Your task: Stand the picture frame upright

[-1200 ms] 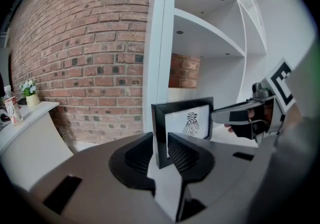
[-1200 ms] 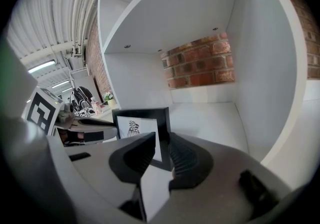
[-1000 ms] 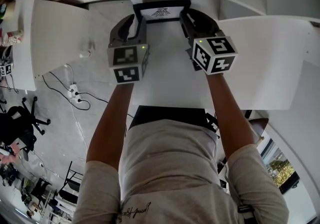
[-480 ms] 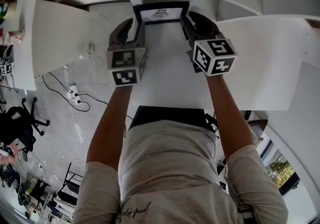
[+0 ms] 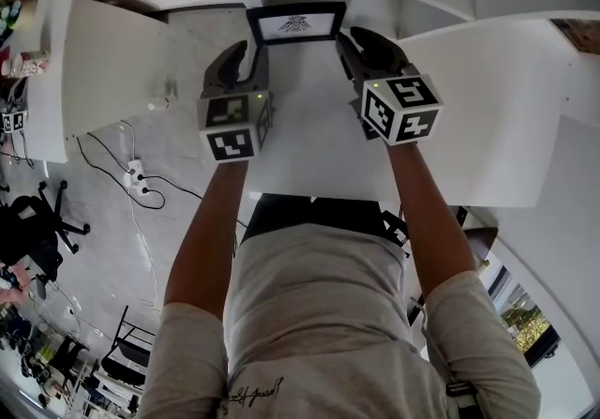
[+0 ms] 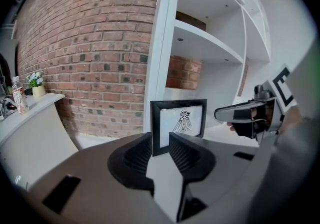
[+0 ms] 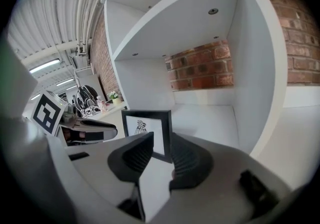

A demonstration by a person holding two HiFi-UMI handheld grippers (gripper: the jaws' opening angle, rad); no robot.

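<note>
The picture frame (image 5: 295, 23) stands upright on its own at the far end of the white table (image 5: 309, 150), its print facing the person and the white shelves (image 6: 200, 32) just behind it. Judged from that, the standing-up itself looks done and the step in hand is the letting go.

The left gripper (image 5: 248, 53) sits just short of the frame's lower left corner. Its jaws have just been opening and now stand wide apart with nothing pinched between them. In the left gripper view the frame's left edge shows through the gap, but it lies beyond the tips, not between the pads. The right gripper (image 5: 361, 42) mirrors this at the lower right corner: jaws apart, holding nothing, with the frame's right edge showing past the gap.

What comes next, as I read it, is a clean retreat — both tools drawn straight back toward the person, tips kept clear of the frame's edges. The frame looks light and stands on a narrow base, so a brush from either jaw could tip it over.
</note>
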